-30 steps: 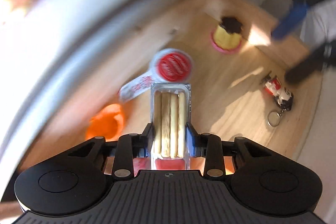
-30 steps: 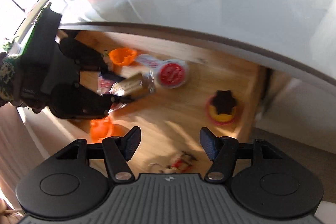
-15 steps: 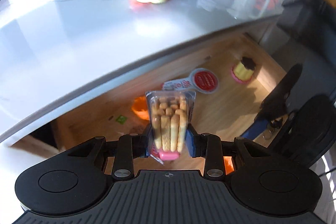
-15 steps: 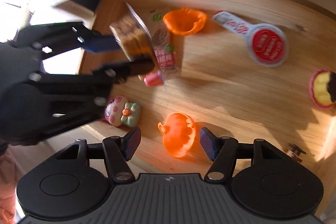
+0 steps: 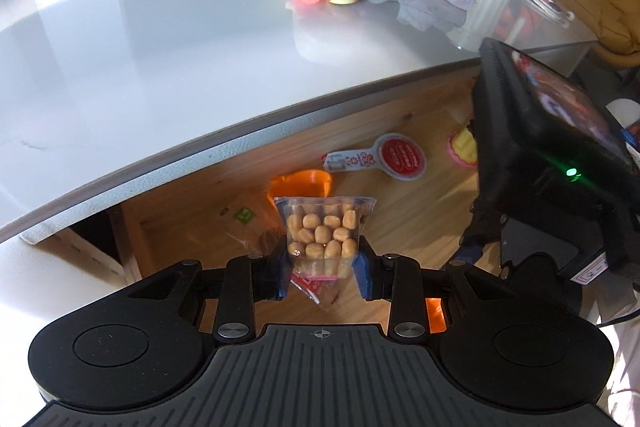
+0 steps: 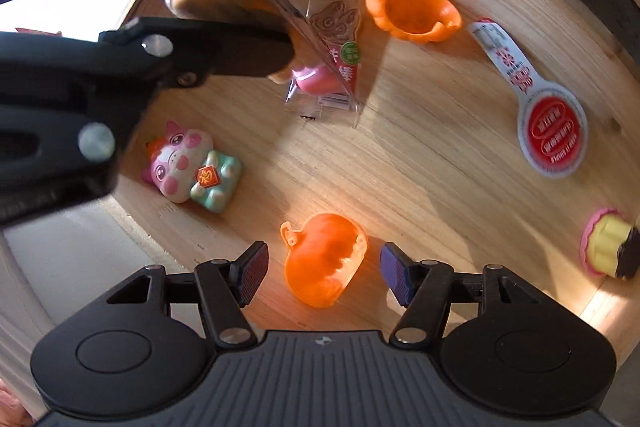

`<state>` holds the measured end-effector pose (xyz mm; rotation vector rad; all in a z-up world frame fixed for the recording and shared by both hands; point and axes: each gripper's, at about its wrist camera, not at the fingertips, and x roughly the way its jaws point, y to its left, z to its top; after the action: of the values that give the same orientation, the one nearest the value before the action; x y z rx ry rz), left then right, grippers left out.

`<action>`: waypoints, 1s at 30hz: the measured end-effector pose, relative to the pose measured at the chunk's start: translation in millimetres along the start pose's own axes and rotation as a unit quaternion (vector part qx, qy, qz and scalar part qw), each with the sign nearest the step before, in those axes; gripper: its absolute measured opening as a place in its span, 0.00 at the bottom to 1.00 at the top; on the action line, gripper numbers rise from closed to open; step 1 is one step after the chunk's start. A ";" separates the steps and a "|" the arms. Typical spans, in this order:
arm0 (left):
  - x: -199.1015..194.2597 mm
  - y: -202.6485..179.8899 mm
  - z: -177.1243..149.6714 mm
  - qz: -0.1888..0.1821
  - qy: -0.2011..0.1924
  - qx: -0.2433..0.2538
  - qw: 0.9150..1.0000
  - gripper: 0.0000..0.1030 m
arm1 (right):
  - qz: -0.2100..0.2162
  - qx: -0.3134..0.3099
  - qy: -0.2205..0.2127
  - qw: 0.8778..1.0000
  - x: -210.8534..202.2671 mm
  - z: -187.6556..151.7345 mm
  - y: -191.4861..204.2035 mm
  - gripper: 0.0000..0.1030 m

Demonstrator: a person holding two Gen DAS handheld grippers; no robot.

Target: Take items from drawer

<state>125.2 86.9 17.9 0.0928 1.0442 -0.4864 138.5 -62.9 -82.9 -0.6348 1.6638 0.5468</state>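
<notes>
Biscuit-stick packet (image 5: 322, 242) is clamped in the left hand-held gripper (image 5: 322, 273), lifted above the open drawer (image 6: 420, 155) below the worktop (image 5: 160, 59). The right hand-held gripper (image 6: 323, 269) points down with jaws wide and empty, straddling an orange pumpkin cup (image 6: 324, 259) on the drawer floor. It is best lowered squarely and closed across the cup's rim. Compared with a second ago, the packet has been raised and rolled end-on, and the right gripper has dropped into the drawer.
</notes>
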 end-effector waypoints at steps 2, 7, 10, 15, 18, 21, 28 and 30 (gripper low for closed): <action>-1.4 1.5 -0.4 0.001 -0.001 -0.003 1.000 0.34 | 0.002 0.000 0.011 1.000 4.3 2.5 -1.0 0.61; -0.5 4.5 -0.1 0.000 -0.001 -0.022 1.000 0.34 | 0.011 0.012 0.030 0.999 13.2 8.4 -6.8 0.61; 0.2 2.4 0.5 -0.002 -0.001 -0.020 1.000 0.34 | 0.016 0.016 0.040 0.999 17.2 9.6 -10.1 0.61; 2.5 -0.3 1.4 -0.002 0.001 -0.017 1.000 0.34 | 0.023 0.019 0.049 0.998 21.3 10.3 -15.1 0.54; 4.8 -2.4 2.5 -0.002 0.002 -0.017 1.000 0.34 | 0.023 0.016 0.046 0.999 21.0 9.4 -16.8 0.46; 3.1 -1.4 2.3 -0.002 0.003 -0.016 1.000 0.34 | 0.023 0.011 0.036 0.999 18.1 8.3 -18.2 0.43; 3.8 -1.9 3.2 -0.002 0.003 -0.016 1.000 0.34 | 0.017 0.000 0.015 1.000 10.2 7.0 -22.4 0.43; 0.9 -1.3 1.7 0.002 0.005 -0.009 1.000 0.34 | 0.016 0.001 0.007 1.000 6.3 5.4 -25.6 0.43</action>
<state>126.4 84.9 18.2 0.0820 1.0569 -0.4730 158.8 -78.9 -90.4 -0.6124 1.6890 0.5643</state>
